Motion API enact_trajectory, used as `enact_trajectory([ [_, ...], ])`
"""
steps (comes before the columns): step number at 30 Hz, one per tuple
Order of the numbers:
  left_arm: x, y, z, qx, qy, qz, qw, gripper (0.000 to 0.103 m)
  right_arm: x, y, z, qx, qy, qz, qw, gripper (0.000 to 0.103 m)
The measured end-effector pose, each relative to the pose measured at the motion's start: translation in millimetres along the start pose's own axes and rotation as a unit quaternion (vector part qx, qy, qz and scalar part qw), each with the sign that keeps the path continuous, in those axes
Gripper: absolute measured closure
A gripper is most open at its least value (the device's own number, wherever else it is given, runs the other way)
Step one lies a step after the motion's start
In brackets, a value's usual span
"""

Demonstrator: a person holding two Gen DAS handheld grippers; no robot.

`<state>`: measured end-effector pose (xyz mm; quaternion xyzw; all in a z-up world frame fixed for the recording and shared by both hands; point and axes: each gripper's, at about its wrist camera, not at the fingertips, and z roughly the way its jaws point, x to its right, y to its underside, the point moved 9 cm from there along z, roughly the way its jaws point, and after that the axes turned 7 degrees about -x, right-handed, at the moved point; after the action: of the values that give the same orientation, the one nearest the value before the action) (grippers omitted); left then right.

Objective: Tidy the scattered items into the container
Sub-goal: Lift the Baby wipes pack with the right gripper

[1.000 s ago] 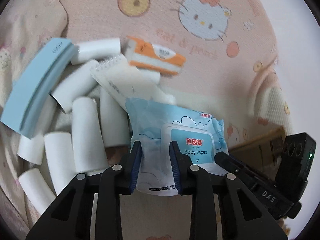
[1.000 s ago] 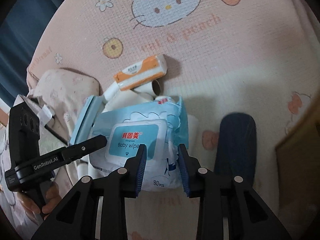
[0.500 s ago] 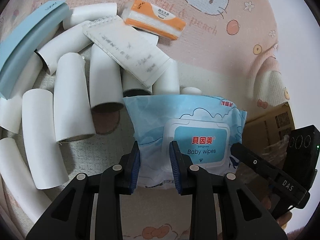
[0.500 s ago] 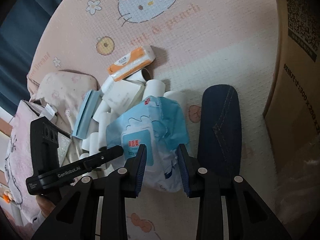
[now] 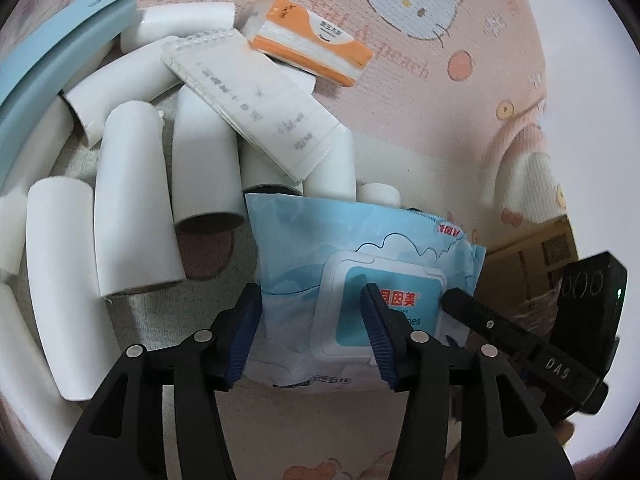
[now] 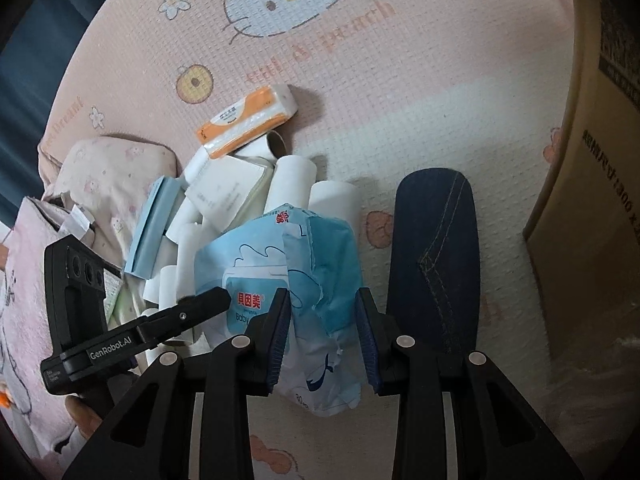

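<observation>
A light blue baby wipes pack (image 5: 360, 248) lies on the pink blanket at the near edge of a pile of white cardboard tubes (image 5: 132, 200). My left gripper (image 5: 310, 296) straddles the pack's left end and its jaws are opening; the pads (image 5: 244, 320) stand off the wrapper. My right gripper (image 6: 322, 300) is shut on the pack's crumpled other end (image 6: 328, 248). On the pile lie a spiral notepad (image 5: 256, 100), an orange tissue pack (image 5: 312, 40) and a pale blue book (image 5: 52, 60).
A cardboard box (image 6: 592, 160) stands at the right of the right wrist view. A dark denim piece (image 6: 436, 256) lies flat between the box and the pack. A pink pillow (image 6: 112, 176) and folded bedding sit left of the pile.
The left jaws have spread well apart and no longer pinch the wipes pack. Both views have dropped closer to the pile. The right gripper keeps its hold on the pack's crumpled end.
</observation>
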<state>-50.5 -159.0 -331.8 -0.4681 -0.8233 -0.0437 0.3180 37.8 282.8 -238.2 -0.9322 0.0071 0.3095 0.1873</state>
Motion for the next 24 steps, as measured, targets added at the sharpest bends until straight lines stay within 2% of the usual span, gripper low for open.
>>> enact_trajectory([
  [2,0,-1,2,-0.001,0.007,0.004,1.0000,0.043,2,1,1,-0.001,0.000,0.005,1.000,0.073],
  [7,-10,0,4,-0.004,0.049,-0.028,0.9984,0.042,4,2,1,-0.001,-0.007,0.012,1.000,0.073],
  [10,-13,-2,6,-0.004,0.062,-0.049,0.9969,0.042,2,1,1,0.000,-0.003,0.011,1.000,0.073],
  [15,-4,0,3,0.004,0.046,-0.037,0.9983,0.046,-6,1,3,-0.002,0.018,-0.007,1.000,0.069],
  [19,0,-1,-9,0.016,0.034,-0.041,0.9985,0.056,-10,2,2,0.004,0.039,-0.025,0.999,0.069],
  [24,9,-2,-22,0.018,0.012,-0.022,0.9995,0.060,-13,1,-4,0.011,0.030,-0.026,0.999,0.069],
])
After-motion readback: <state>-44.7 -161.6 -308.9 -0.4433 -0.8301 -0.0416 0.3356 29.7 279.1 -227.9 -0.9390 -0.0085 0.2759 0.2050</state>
